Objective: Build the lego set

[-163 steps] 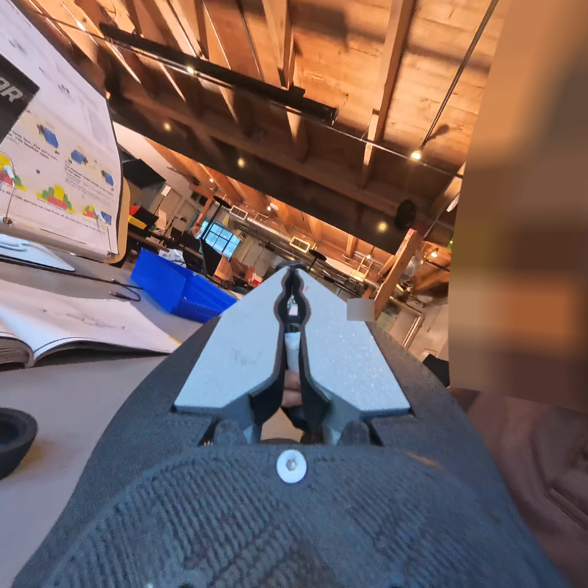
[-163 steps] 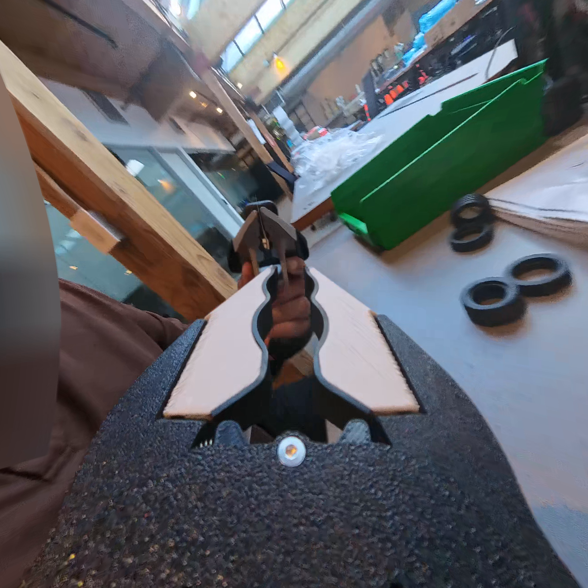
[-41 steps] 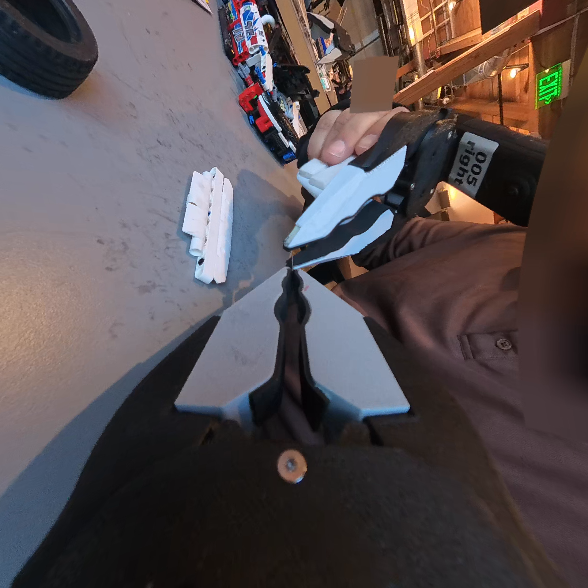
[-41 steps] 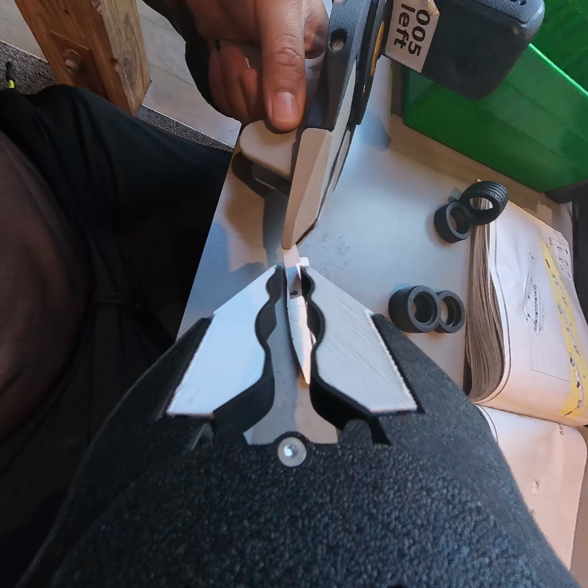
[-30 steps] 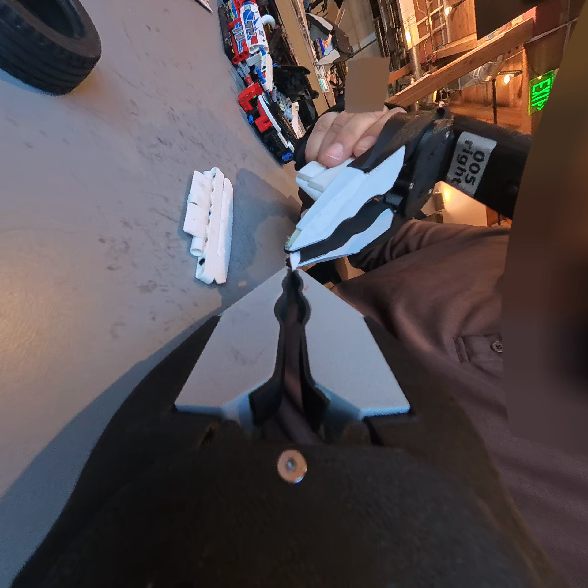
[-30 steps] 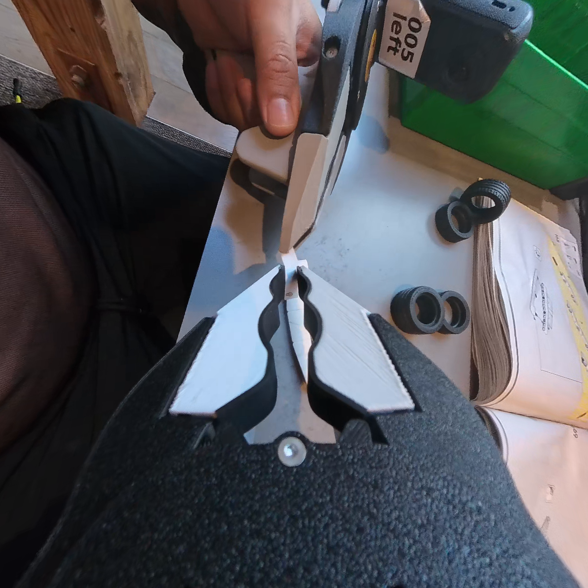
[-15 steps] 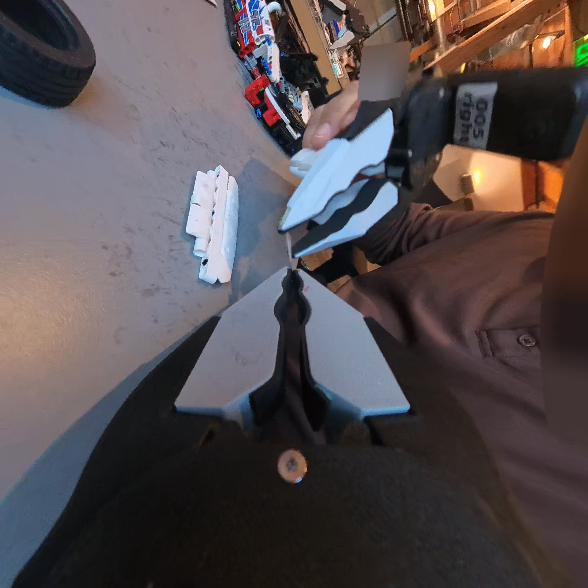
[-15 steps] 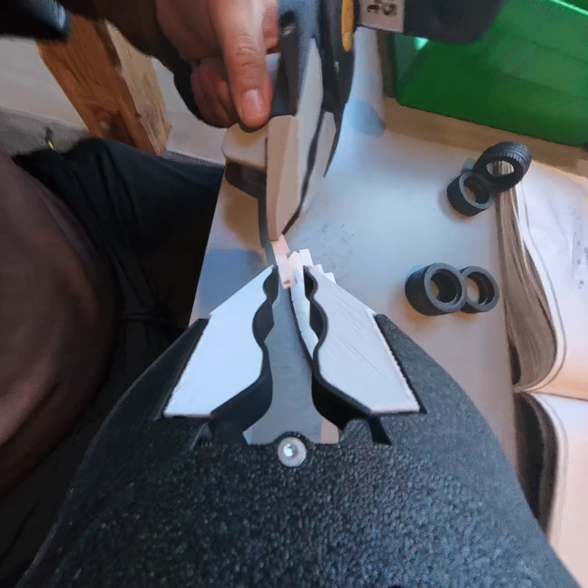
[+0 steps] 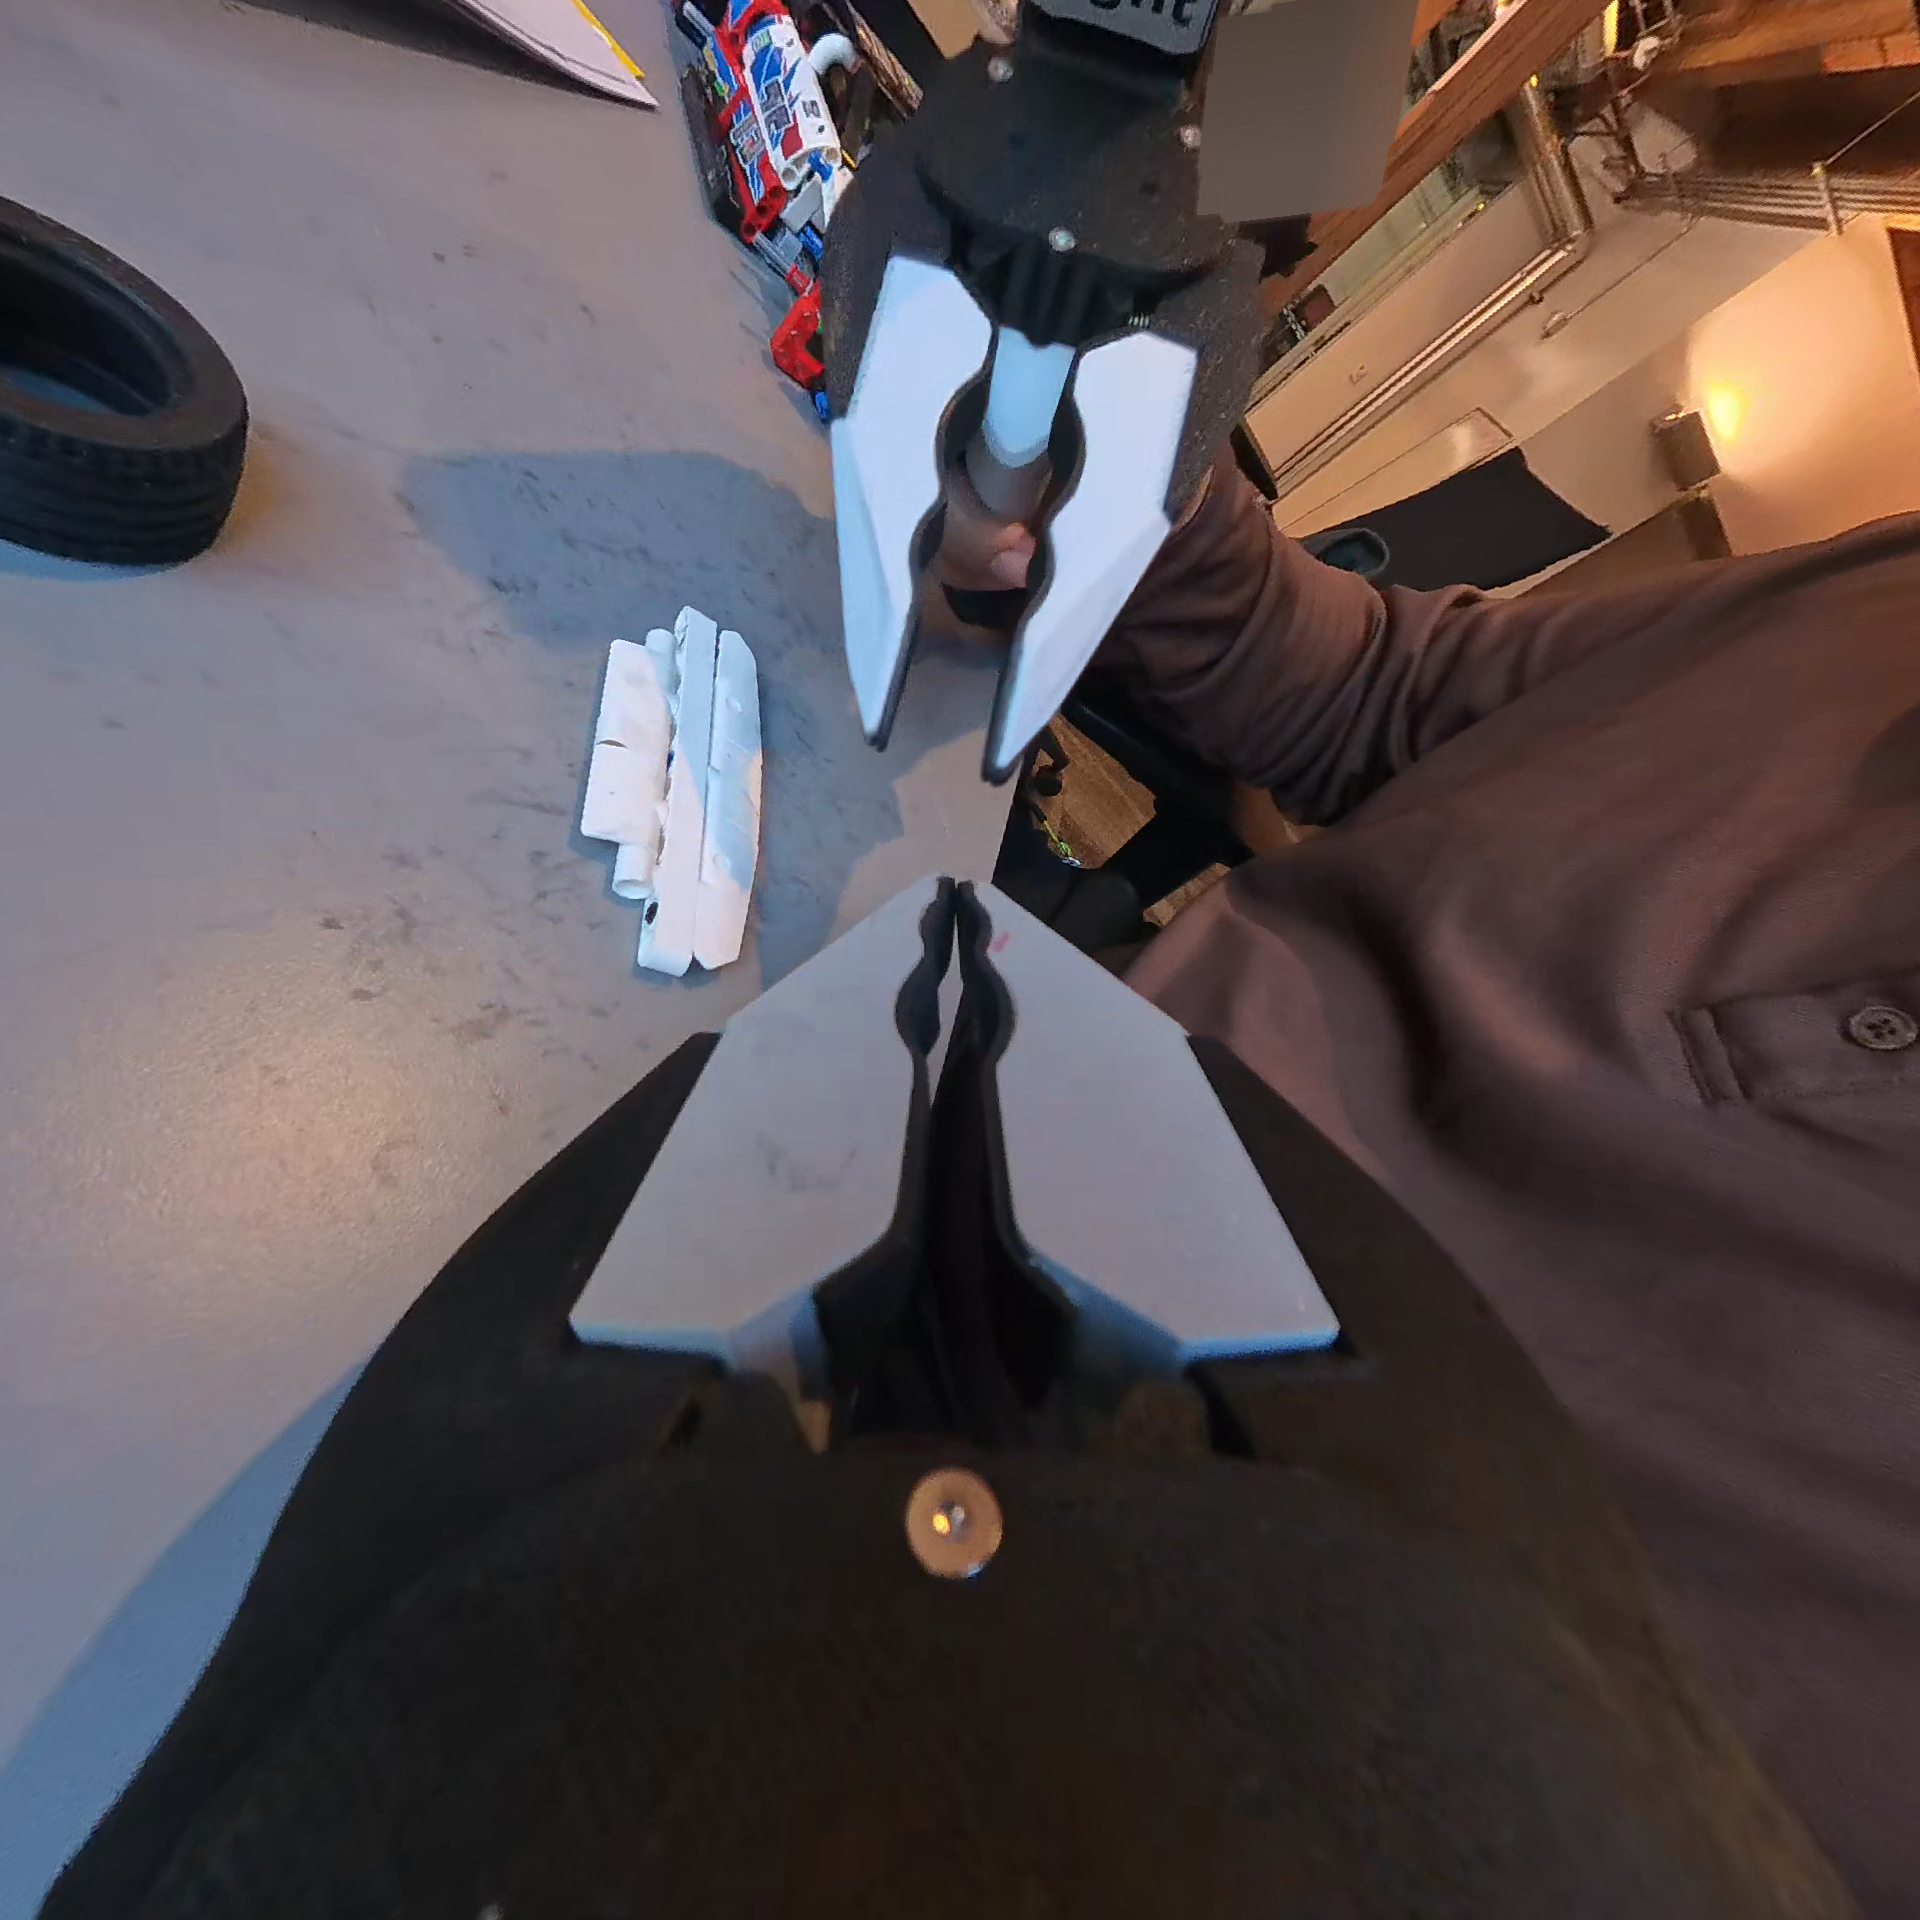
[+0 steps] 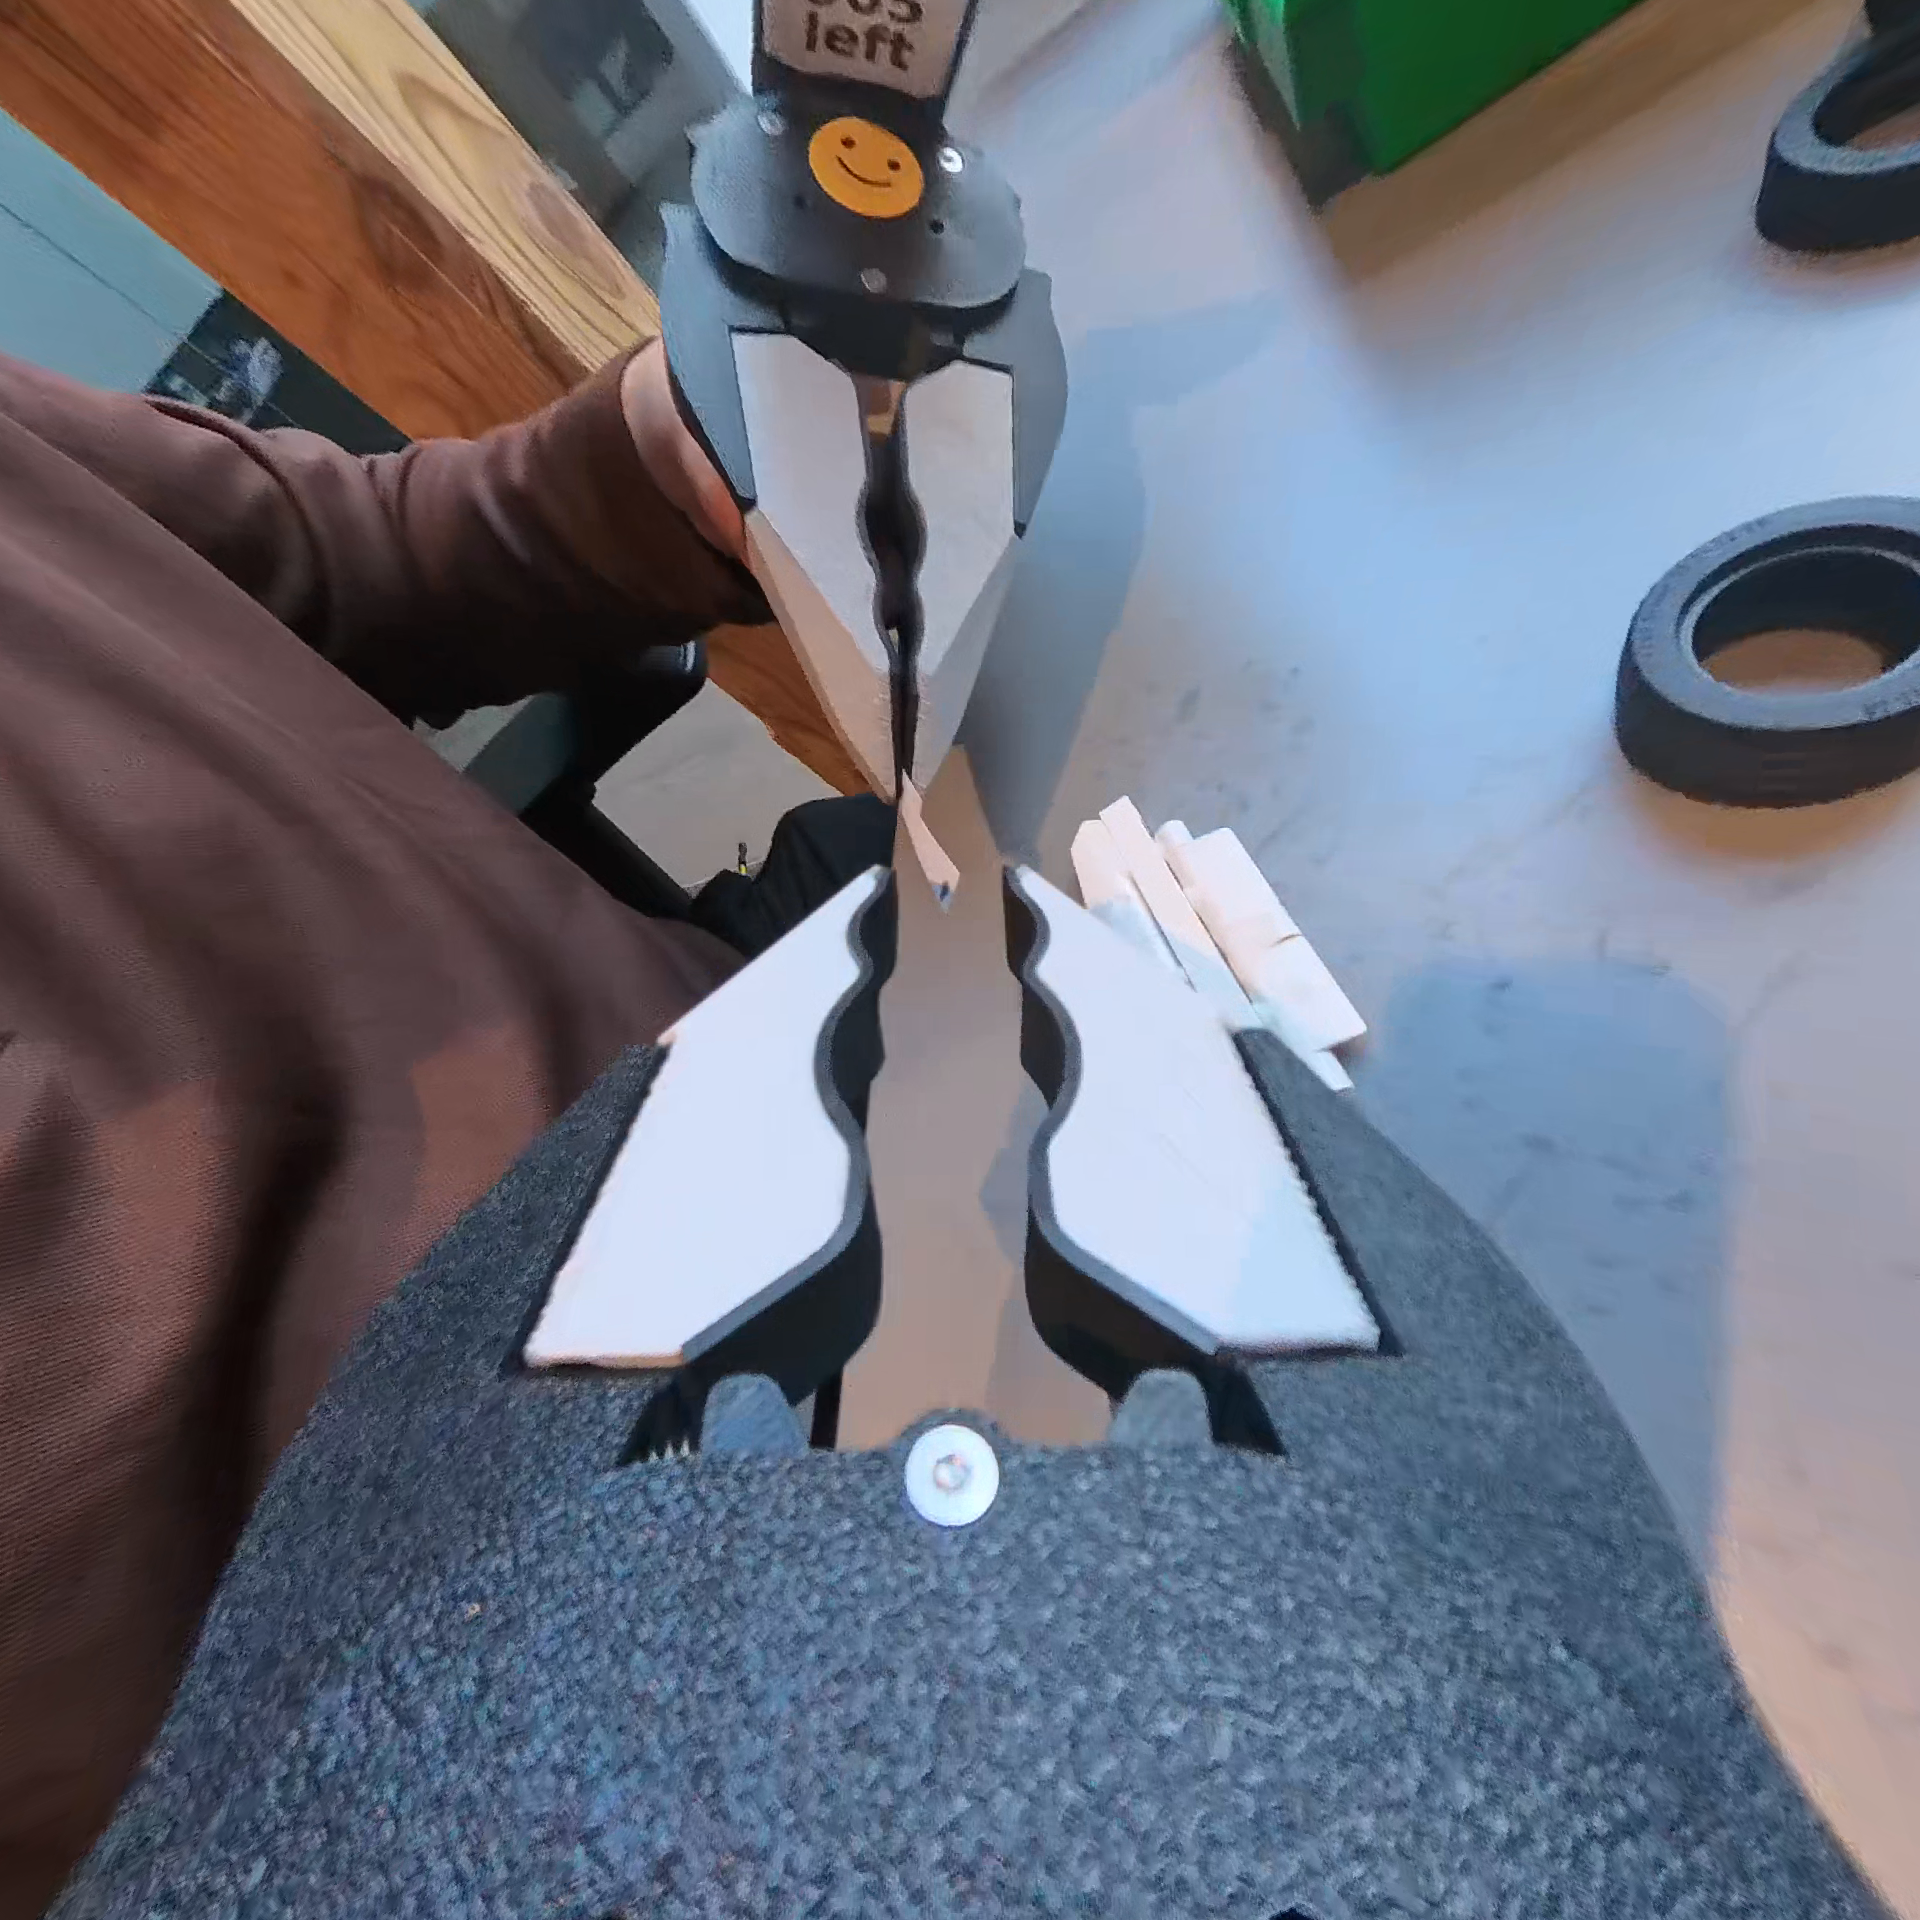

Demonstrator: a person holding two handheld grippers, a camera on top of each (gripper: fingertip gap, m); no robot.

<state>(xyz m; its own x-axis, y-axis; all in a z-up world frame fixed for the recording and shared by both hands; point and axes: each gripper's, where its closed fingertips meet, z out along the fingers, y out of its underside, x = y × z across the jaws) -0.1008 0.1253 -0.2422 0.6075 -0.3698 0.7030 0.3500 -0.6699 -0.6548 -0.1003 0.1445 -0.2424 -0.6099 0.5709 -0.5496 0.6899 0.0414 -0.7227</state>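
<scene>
My left gripper (image 9: 952, 885) is shut; in the right wrist view (image 10: 896, 795) its tips pinch a small thin white strip (image 10: 925, 836) with a dark blue end. In the left wrist view the strip is edge-on and hard to see. My right gripper (image 10: 948, 883) is open and empty, and the strip's free end hangs between its tips. It faces the left gripper tip to tip in the left wrist view (image 9: 935, 758). A white lego assembly (image 9: 675, 800) lies on the grey table, just beside my right fingers (image 10: 1216, 935).
Black tyres lie on the table (image 9: 104, 384) (image 10: 1777, 665) (image 10: 1849, 135). A red, white and blue lego car (image 9: 779, 94) sits at the far edge. A green bin (image 10: 1455, 62) stands behind. The person's brown sleeve and torso (image 9: 1558, 935) fill one side. Left and right tips are no more than a few centimetres apart.
My right gripper has opened and let go of the white strip, which stays pinched in my left gripper. Both grippers have turned to face each other head-on.
</scene>
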